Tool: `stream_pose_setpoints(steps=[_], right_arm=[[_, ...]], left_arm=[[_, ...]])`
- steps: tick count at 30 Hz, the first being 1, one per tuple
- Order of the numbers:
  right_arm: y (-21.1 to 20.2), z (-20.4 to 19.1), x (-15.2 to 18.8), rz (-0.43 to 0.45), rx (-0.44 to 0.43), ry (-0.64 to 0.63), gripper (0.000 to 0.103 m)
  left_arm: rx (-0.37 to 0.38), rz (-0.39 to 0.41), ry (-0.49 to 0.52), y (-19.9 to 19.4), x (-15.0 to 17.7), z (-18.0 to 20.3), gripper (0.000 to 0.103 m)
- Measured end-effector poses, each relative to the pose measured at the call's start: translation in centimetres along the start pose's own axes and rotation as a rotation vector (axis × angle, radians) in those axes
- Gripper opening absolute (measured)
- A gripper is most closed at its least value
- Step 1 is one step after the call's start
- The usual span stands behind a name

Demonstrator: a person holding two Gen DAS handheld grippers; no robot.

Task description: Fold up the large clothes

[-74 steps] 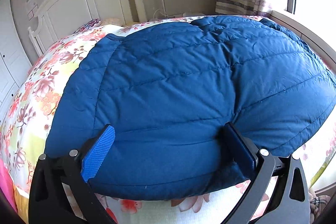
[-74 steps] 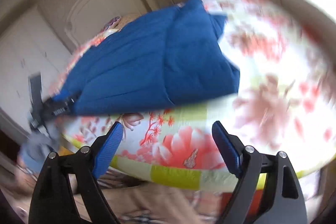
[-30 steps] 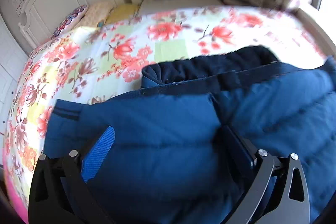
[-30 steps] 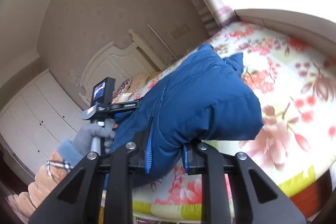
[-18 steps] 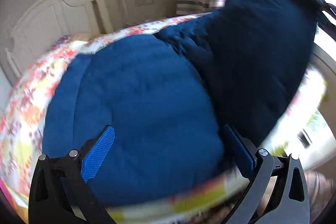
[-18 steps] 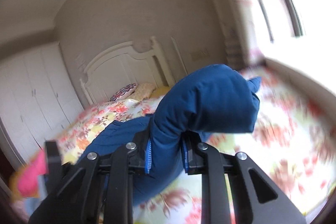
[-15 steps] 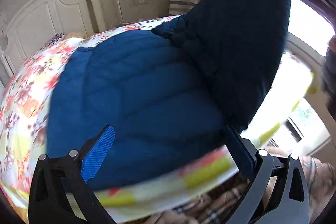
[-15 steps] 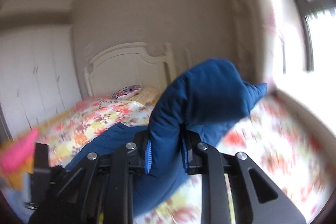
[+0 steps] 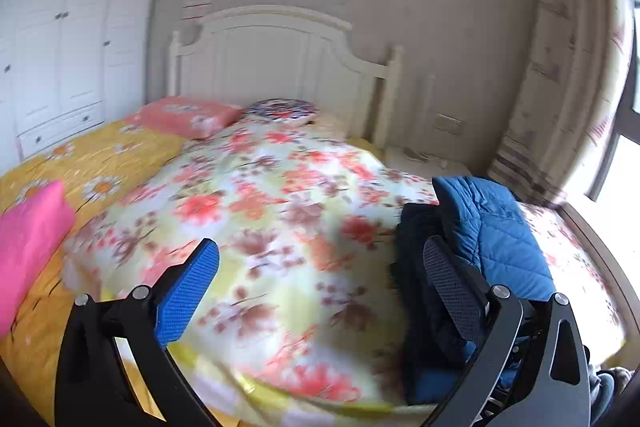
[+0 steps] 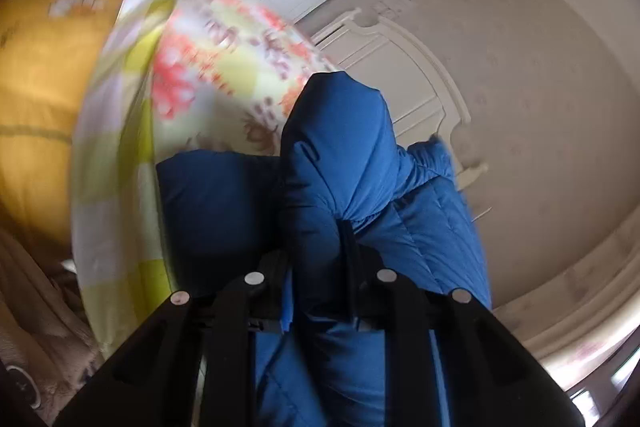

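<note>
A blue quilted down jacket (image 9: 500, 231) lies bunched at the right side of the bed, its dark lining showing just behind my left gripper's right finger. My left gripper (image 9: 320, 263) is open above the floral quilt (image 9: 280, 203), with nothing between its blue pads. In the right wrist view, which is rolled over, my right gripper (image 10: 318, 259) is shut on a thick fold of the same jacket (image 10: 340, 147). The fold bulges up past the fingers and hides their tips. More of the jacket hangs below and to the right.
A white headboard (image 9: 280, 59) and a white wardrobe (image 9: 60, 59) stand behind the bed. A bright pink pillow (image 9: 28, 239) and a salmon pillow (image 9: 184, 115) lie on the yellow sheet (image 9: 100, 155) at the left. Curtains (image 9: 560, 87) and a window are on the right.
My left gripper has swung left off the jacket and now faces the open quilt. My right gripper has rolled far over and moved across, still clamped on the jacket fold.
</note>
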State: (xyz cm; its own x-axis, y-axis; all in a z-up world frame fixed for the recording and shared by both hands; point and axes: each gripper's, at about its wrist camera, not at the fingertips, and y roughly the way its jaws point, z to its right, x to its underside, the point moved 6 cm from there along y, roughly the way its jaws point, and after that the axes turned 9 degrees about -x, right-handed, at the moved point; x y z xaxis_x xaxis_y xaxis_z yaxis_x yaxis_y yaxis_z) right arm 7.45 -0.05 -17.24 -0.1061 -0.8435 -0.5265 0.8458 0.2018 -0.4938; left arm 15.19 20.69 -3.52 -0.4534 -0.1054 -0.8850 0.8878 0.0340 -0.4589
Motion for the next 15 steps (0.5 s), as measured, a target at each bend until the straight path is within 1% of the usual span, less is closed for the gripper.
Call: stream_pose_setpoints(steps=[1, 2, 3, 6, 8, 9, 10, 12, 13, 15], right_arm=[[-0.3, 0.5, 0.0, 0.012, 0.002, 0.010, 0.018], [-1.0, 1.1, 0.1, 0.038, 0.011, 0.017, 0.017], [-1.8, 1.5, 0.3, 0.057, 0.015, 0.025, 0.015], [-5.0, 2.6, -0.1, 0.139, 0.045, 0.018, 0.014], [-6.4, 2.5, 0.4, 0.172, 0.025, -0.018, 0.014], [-6.4, 1.9, 0.9, 0.156, -0.005, -0.065, 0.014], [-5.9, 1.1, 1.5, 0.125, -0.018, -0.111, 0.015], [-4.6, -0.5, 1.7, 0.112, -0.009, -0.156, 0.021], [-3.8, -1.0, 1.8, 0.105, -0.026, -0.148, 0.024], [-3.3, -1.5, 1.6, 0.104, -0.018, -0.145, 0.039]], left_arm=[[0.025, -0.005, 0.014, 0.6, -0.5, 1.0, 0.098], [0.068, -0.010, 0.041, 1.3, -1.1, 3.2, 0.098], [0.091, -0.009, 0.061, 1.8, -1.4, 4.8, 0.098], [0.135, 0.012, 0.122, 2.4, -3.1, 9.4, 0.098], [0.168, 0.025, 0.154, 2.2, -4.1, 11.9, 0.098], [0.184, 0.030, 0.181, 2.2, -4.6, 13.6, 0.098], [0.201, 0.024, 0.223, 2.4, -5.1, 15.7, 0.098], [0.229, -0.014, 0.284, 3.2, -5.4, 19.0, 0.098], [0.236, -0.055, 0.328, 4.3, -5.2, 21.3, 0.098], [0.195, -0.093, 0.401, 6.2, -4.4, 23.8, 0.098]])
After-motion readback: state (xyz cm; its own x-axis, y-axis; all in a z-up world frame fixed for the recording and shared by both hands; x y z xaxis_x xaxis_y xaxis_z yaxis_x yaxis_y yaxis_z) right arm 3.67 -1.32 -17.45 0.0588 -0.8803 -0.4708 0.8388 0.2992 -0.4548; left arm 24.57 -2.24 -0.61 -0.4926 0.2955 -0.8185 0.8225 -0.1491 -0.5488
